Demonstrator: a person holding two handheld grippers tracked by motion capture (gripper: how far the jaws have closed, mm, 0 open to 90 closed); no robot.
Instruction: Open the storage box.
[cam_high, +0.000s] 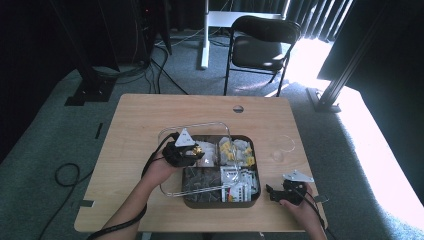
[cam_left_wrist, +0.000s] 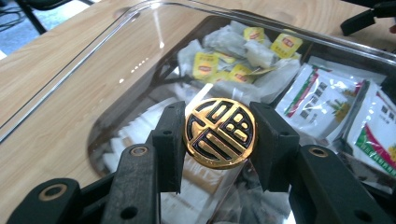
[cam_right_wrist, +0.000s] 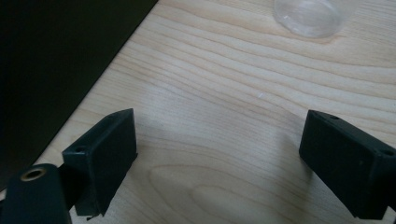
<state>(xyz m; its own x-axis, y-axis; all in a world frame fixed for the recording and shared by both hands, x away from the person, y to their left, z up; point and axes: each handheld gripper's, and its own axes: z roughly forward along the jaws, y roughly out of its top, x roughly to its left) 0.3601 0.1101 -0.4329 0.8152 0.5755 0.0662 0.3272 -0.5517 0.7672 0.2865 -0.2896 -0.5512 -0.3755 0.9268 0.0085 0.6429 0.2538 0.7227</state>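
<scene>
Here, left tool (cam_left_wrist: 219, 135) clamped on gold knob (cam_left_wrist: 220, 133) of clear lid (cam_left_wrist: 93, 88), above tea box (cam_high: 255, 172); right tool (cam_right_wrist: 219, 163) spread apart over tabletop (cam_right_wrist: 233, 93).

Bare wood runs across the upper half of the table (cam_high: 150, 112) in the high view, broken only by a small hole (cam_high: 238, 108) at upper centre. The left strip of the tabletop is likewise open. At centre the dark tray (cam_high: 255, 197), packed with sachets, blocks passage. Its clear lid (cam_high: 172, 192), tilted over the tray's left part and gripped by its gold knob (cam_left_wrist: 220, 132) in the left gripper (cam_high: 186, 154), overhangs the wood to the left. Right of the tray, a clear cup (cam_high: 277, 155) stands between it and the edge; the right gripper (cam_high: 279, 194), jaws apart, occupies the lower right corner.
</scene>
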